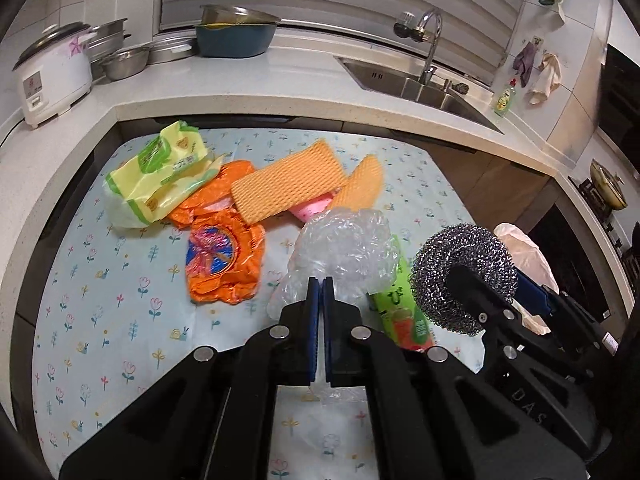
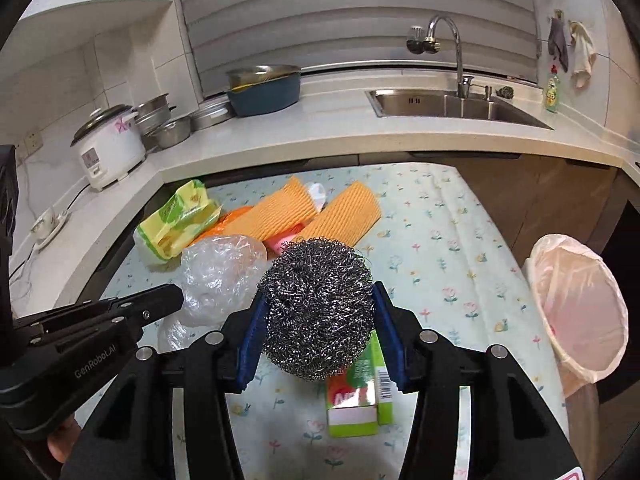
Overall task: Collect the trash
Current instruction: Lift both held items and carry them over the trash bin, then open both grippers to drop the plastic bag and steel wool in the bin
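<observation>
My left gripper point(image 1: 322, 284) is shut on a crumpled clear plastic bag point(image 1: 344, 248), which bulges past its tips and hangs a little above the floral tablecloth point(image 1: 120, 300). To its right, my right gripper point(image 2: 320, 294) is shut on a round steel wool scourer point(image 2: 316, 312), its blue pads pressing both sides. Under the scourer a green carton point(image 2: 356, 396) lies flat on the cloth. Farther back sit a yellow-green wrapper point(image 1: 160, 172), an orange wrapper point(image 1: 224, 264), two orange foam nets point(image 1: 288, 184) and a pink item point(image 1: 310, 210). A bin with a pink liner point(image 2: 580, 308) stands off the table's right edge.
An L-shaped counter wraps around the back and left of the table. It carries a rice cooker point(image 1: 52, 76), steel pots and a blue basin point(image 1: 236, 38). A sink point(image 2: 460, 108) with a tap is at the back right. A hand holds the left gripper's handle at lower left in the right wrist view.
</observation>
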Demonstrator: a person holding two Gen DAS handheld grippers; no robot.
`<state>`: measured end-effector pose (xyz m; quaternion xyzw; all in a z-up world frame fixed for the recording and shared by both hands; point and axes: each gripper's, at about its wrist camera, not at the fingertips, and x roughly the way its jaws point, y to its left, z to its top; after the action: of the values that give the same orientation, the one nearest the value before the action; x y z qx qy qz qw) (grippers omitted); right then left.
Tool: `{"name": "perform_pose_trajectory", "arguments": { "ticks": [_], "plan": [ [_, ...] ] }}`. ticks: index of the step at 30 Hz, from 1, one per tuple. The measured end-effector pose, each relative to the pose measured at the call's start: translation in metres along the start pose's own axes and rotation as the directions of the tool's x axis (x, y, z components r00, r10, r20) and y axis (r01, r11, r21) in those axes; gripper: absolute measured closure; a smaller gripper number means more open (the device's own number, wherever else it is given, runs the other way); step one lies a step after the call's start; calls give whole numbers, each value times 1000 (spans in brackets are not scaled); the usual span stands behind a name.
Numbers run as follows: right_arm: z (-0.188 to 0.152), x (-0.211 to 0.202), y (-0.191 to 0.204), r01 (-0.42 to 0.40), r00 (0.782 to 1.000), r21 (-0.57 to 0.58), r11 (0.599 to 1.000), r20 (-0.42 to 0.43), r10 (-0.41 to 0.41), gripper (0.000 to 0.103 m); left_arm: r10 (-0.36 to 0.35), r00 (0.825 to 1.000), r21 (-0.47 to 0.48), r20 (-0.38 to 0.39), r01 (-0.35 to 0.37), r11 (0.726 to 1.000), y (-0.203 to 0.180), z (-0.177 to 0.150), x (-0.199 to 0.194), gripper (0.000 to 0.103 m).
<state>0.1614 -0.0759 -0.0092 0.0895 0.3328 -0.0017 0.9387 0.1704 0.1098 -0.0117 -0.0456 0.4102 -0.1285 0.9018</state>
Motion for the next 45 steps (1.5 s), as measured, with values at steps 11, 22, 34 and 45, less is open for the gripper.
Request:
{"name": "perform_pose_trajectory", "arguments": {
  "ticks": [11,22,34,45],
  "plan": [
    [21,-37,-87,94,991,99,991,82,-102,54,-75,997,111,22,72,991,-90,20,6,102],
    [20,-62,-181,192,970,212,958,104,-218,54,-161,987,222,-9,159,962,-186,26,26,102],
    [8,-66,-273,301,941,295,907,65,-333,54,-245,964,306,-102,264,914,-278,21,73,101],
    [4,-47,-317,328,933,335,883,27,-358,54,-259,953,334,-160,299,894,-321,22,113,101]
  ]
}}
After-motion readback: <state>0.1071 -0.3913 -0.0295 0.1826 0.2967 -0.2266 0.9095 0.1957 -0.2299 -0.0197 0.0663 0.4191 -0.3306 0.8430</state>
